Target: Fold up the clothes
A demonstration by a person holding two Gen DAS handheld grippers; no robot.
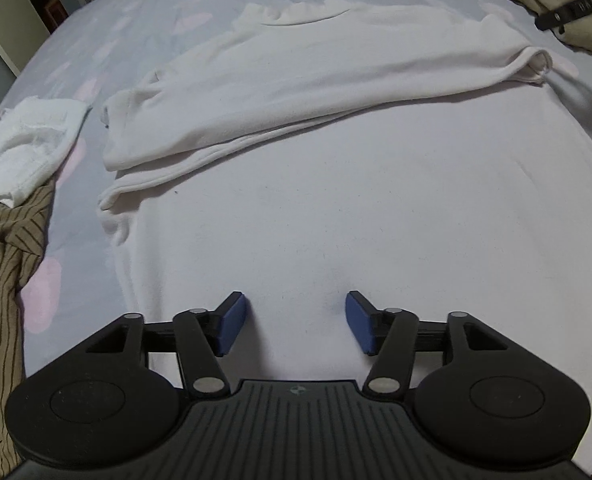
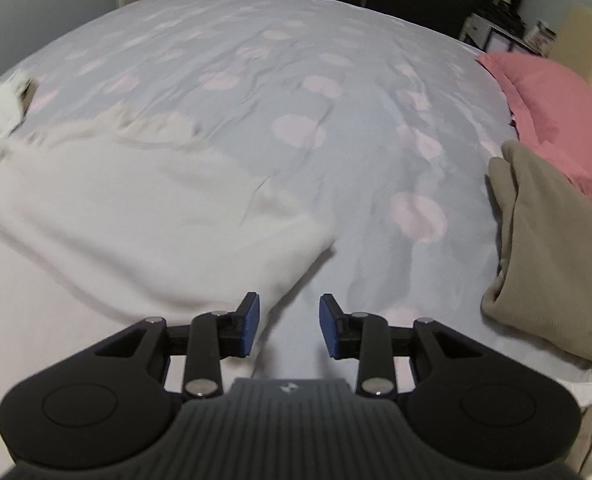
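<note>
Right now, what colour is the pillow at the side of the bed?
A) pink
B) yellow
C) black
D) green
A: in the right wrist view the pillow by the bed's right edge is pink, lying just beyond a folded khaki garment on the spotted bedsheet.

Whites on a pale blue, pink-blotched bedsheet (image 2: 296, 60)
White long-sleeved top (image 1: 336, 200); brown striped shirt (image 1: 3, 280); pink pillow (image 2: 552, 108); khaki garment (image 2: 556, 260); blue gripper pads (image 1: 231, 324).
</note>
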